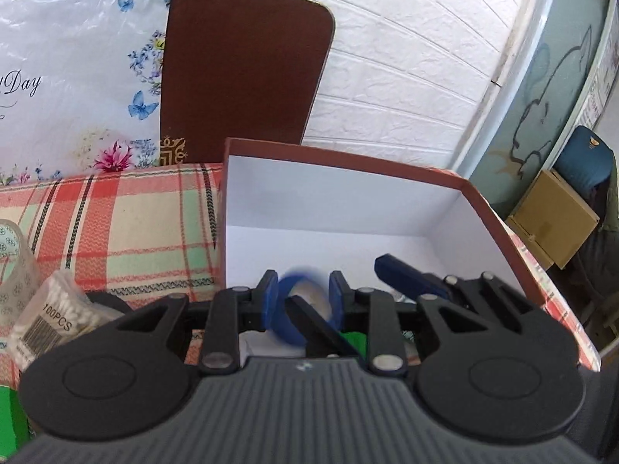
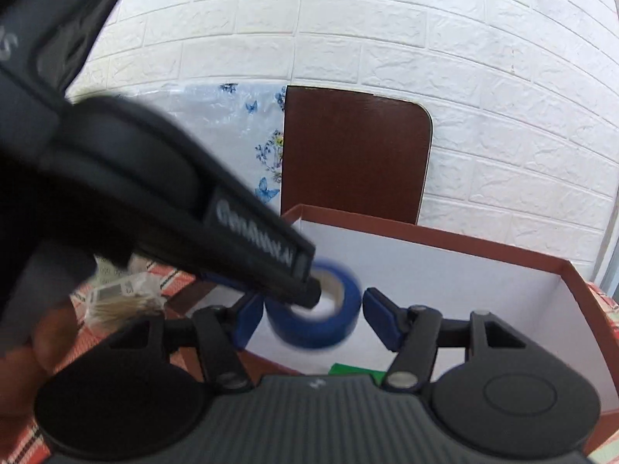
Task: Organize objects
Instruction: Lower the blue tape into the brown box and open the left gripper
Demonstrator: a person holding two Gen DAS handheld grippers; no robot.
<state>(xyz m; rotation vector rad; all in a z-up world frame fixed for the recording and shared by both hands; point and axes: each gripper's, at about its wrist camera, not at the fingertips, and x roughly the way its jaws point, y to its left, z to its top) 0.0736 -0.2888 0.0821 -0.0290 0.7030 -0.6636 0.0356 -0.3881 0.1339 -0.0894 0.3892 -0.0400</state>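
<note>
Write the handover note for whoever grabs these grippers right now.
Left gripper: fingers either side of the blue tape roll, over the red box. The roll is blurred, so the grip is unclear.
Right gripper: open, by the roll, holding nothing.
Done: something green lies in the box.
Left: get the roll in. Cotton swab pack and clear tape sit outside on the plaid cloth.

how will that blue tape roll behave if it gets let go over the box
The roll is round with a hollow core, so it probably rolls if it lands on edge. It looks stiff and likely light. The box walls should stop it.
</note>
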